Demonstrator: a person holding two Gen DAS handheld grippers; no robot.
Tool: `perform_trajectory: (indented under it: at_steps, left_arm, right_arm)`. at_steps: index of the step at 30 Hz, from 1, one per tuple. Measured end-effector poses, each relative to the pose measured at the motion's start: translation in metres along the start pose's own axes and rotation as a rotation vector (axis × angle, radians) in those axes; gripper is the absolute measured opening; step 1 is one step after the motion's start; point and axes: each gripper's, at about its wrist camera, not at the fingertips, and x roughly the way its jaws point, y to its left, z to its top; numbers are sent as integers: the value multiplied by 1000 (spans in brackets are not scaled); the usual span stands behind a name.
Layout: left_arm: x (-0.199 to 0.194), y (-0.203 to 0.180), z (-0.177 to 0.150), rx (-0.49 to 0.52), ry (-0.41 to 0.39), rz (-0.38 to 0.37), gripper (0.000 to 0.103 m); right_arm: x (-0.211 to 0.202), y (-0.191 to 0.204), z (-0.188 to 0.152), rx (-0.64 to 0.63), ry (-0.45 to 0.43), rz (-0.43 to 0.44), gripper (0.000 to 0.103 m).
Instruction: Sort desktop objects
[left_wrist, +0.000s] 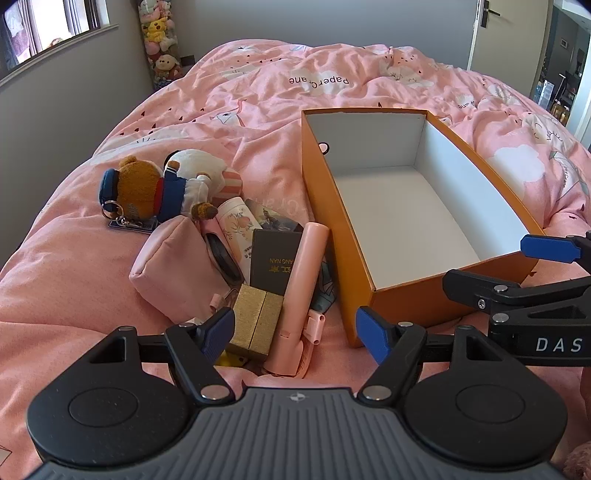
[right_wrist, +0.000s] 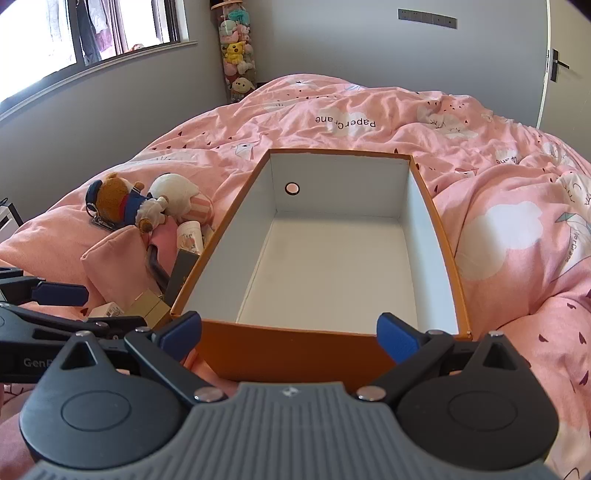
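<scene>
An orange box (left_wrist: 321, 192) with a white inside stands empty on the bed, also seen as the orange box (right_wrist: 295, 354) in the right wrist view. Left of it lies a pile: a bear plush (left_wrist: 144, 192), a white plush (left_wrist: 199, 162), a pink pouch (left_wrist: 173, 262), a peach-print tube (left_wrist: 236, 221), a dark booklet (left_wrist: 275, 258), a long pink stick (left_wrist: 304, 280) and a gold box (left_wrist: 255, 326). My left gripper (left_wrist: 295, 334) hangs open just before the gold box and pink stick. My right gripper (right_wrist: 290, 338) is open at the box's near wall, holding nothing.
Everything rests on a rumpled pink duvet (left_wrist: 258, 92). A tall column of plush toys (right_wrist: 236, 51) stands at the back wall beside a window (right_wrist: 92, 33). A door (right_wrist: 561, 70) is at the far right. The right gripper (left_wrist: 517, 269) reaches in beside the left.
</scene>
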Motion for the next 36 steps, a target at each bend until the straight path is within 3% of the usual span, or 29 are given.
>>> perform_trajectory:
  at_steps: [36]
  left_arm:
    - [3,2,-2,-10,20,-4,85]
  right_arm:
    - [6,2,-3,-18,44,-7,100]
